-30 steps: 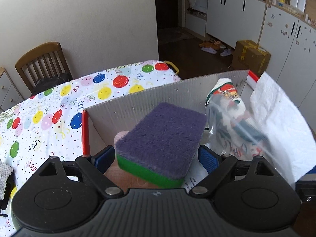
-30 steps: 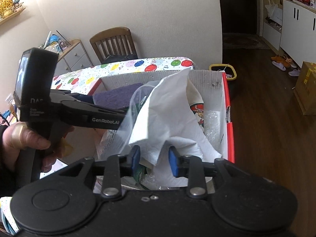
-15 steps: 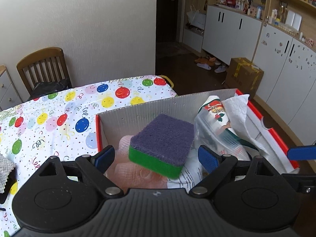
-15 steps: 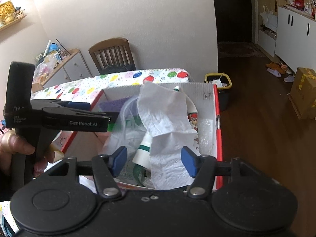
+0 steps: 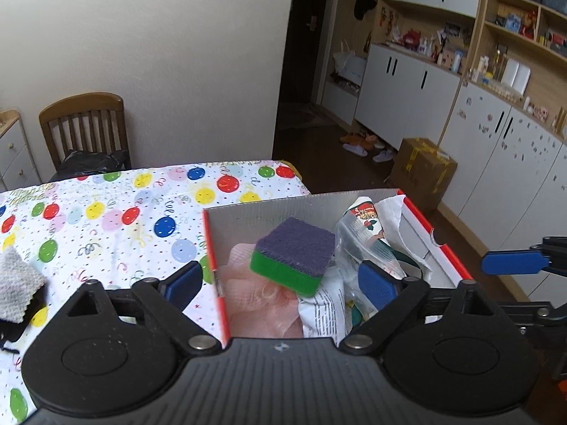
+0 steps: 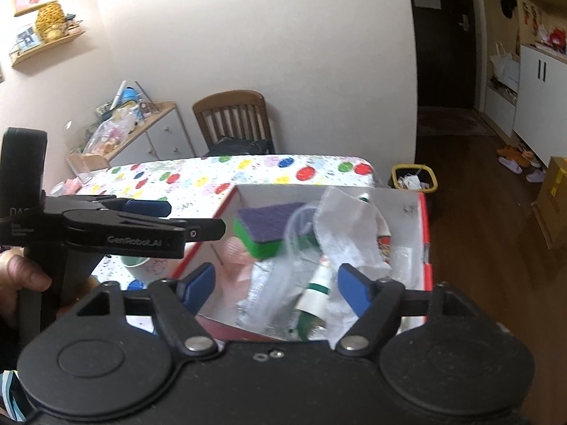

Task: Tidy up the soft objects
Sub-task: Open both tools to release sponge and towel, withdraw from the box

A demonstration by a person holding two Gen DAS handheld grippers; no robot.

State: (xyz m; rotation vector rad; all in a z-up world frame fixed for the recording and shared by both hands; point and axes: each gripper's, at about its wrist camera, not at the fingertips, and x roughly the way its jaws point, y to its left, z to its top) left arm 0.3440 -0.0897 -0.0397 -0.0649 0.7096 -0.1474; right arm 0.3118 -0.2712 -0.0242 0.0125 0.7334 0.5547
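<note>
Left hand-held gripper (image 5: pixel 280 283): jaws spread wide, nothing between the blue pads, positioned above the near left end of the box (image 5: pixel 269 205). The left pad sits over the desk (image 5: pixel 106 212) outside the box's red left rim, the right pad over the box interior.

Right hand-held gripper (image 6: pixel 274 283): jaws have just been opening and now stand wide. The pads touch nothing; the box contents show below and beyond the gap.

Box: red outside, white corrugated inside, resting on the desk's balloon-print cloth at the end near the dark wood floor.

Contents:
- Sponge (image 5: pixel 296 255), purple scouring face up over a green body, tilted, lying on a pink mesh item (image 5: pixel 258 297) at the left end of the box. Apart from both grippers.
- Clear plastic bag (image 5: pixel 361 248) with a red and green printed item inside, just right of the sponge.
- White paper towel (image 6: pixel 349 226), crumpled, draped over the bag toward the right wall.
- White tube with a green band (image 6: pixel 315 294), lying in the near part, seen between the right gripper's pads.

Outside the box: grey knitted cloth (image 5: pixel 17 283) on the desk at far left, well apart from the box. A hand (image 6: pixel 21 279) grips the left gripper's handle in the right wrist view. Wooden chair (image 5: pixel 85 131) stands against the wall behind the desk.
</note>
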